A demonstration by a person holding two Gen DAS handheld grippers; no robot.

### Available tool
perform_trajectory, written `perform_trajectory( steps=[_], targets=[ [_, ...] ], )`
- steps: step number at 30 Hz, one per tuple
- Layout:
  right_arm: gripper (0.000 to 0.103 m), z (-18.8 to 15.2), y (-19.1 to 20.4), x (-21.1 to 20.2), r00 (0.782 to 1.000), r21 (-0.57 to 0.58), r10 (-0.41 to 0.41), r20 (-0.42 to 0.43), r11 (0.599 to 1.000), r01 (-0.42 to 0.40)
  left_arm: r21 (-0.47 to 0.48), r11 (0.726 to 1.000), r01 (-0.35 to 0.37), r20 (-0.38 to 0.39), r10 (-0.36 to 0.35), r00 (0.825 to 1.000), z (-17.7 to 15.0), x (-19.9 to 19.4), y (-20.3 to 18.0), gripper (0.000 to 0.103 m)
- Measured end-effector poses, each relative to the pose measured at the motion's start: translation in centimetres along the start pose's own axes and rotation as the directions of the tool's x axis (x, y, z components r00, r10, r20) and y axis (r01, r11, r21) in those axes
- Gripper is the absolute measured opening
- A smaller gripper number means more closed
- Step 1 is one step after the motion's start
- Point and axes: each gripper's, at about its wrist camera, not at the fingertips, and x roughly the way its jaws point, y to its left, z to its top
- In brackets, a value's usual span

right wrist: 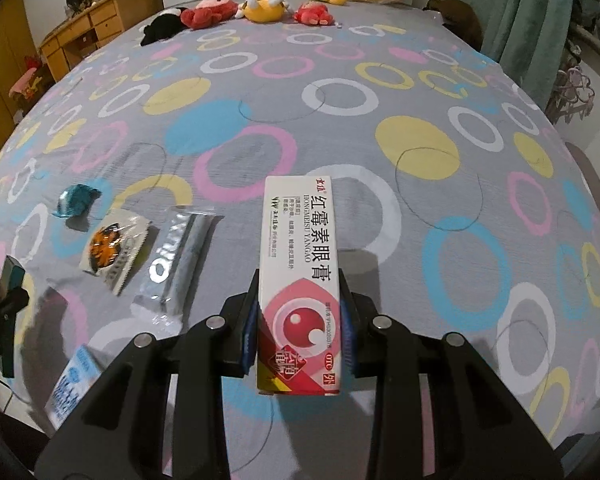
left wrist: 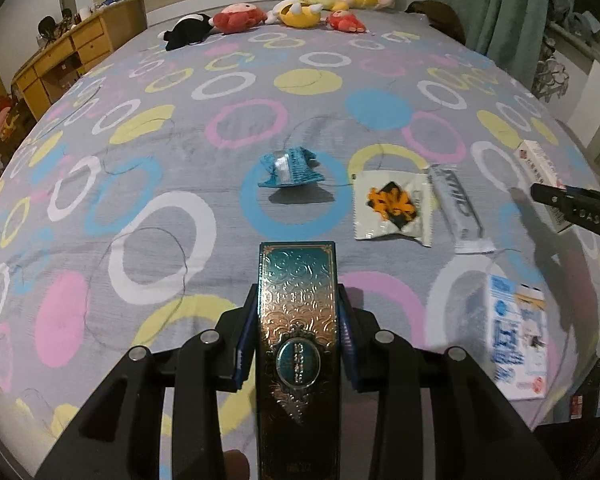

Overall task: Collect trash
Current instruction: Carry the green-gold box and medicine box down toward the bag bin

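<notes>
Left gripper: jaws closed on a teal-and-gold embossed box, blue pads pressed on both long sides. The box runs lengthwise from bottom centre of the left wrist frame up to mid-frame, held above the bedspread; its near end is cut off by the bottom edge.

Right gripper: jaws clamped on a white-and-red eye ointment box, pads on both long sides, box pointing up the frame from lower centre. Print is readable: "HONGMEISU YANGAO", OTC mark.

Trash lying loose on the bedspread, left wrist view:
- crumpled blue wrapper, centre of frame, inside a blue ring of the pattern
- white sachet with an orange-black print, right of centre
- silver stick packet just beside the sachet on its right, edges touching or nearly so; can't tell which
- blue-and-white printed box, lower right, blurred, text unreadable

In the right wrist view the same items sit at left. The blue-and-white box is half hidden behind the gripper body at lower left.

In the left wrist view the right gripper shows only as a dark tip at the right edge, with the ointment box partly hidden behind it.

Plush toys line the far end of the bed, top of frame. Wooden dresser at upper left, green curtain at upper right.
</notes>
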Motion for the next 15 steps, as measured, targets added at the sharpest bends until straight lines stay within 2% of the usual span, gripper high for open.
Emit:
perform_trajectory(
  steps=[8, 15],
  targets=[
    [0.032, -2.7, 0.7, -3.9, 0.999, 0.008, -0.003, 0.048, 1.000, 0.003, 0.033, 0.999, -0.007, 0.036, 0.006, 0.999, -2.5, -2.4, -0.3, 0.035],
    [0.032, -6.7, 1.7, -7.9, 0.997, 0.040, 0.008, 0.076, 0.999, -0.011, 0.036, 0.999, 0.037, 0.068, -0.039, 0.997, -4.1, -5.2, -0.5, 0.035]
  ],
)
